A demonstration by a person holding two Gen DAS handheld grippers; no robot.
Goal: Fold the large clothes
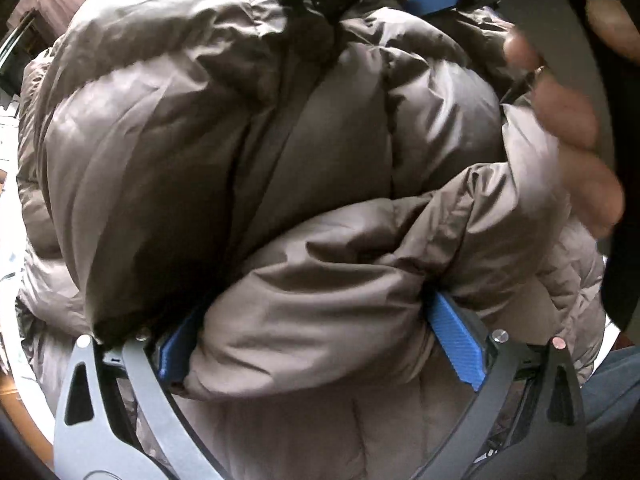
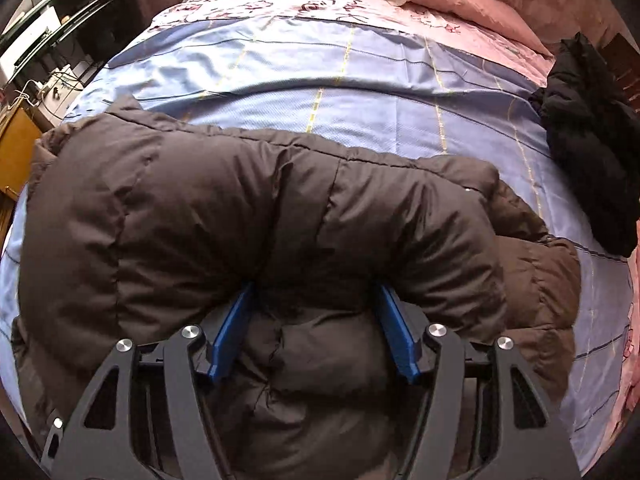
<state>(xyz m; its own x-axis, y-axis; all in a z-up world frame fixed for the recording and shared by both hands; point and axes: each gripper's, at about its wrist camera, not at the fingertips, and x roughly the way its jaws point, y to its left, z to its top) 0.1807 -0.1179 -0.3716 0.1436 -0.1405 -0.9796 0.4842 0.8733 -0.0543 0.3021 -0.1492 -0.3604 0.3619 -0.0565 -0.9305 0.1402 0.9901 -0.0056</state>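
On blue sheet (image 2: 360, 92), puffy quilted brown jacket (image 2: 240, 208), bulging folds

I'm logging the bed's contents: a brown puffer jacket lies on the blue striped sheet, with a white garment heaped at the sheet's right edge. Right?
Not quite: the garment heaped at the right edge is black, as the right wrist view shows. The brown puffer jacket does lie on the blue striped sheet.
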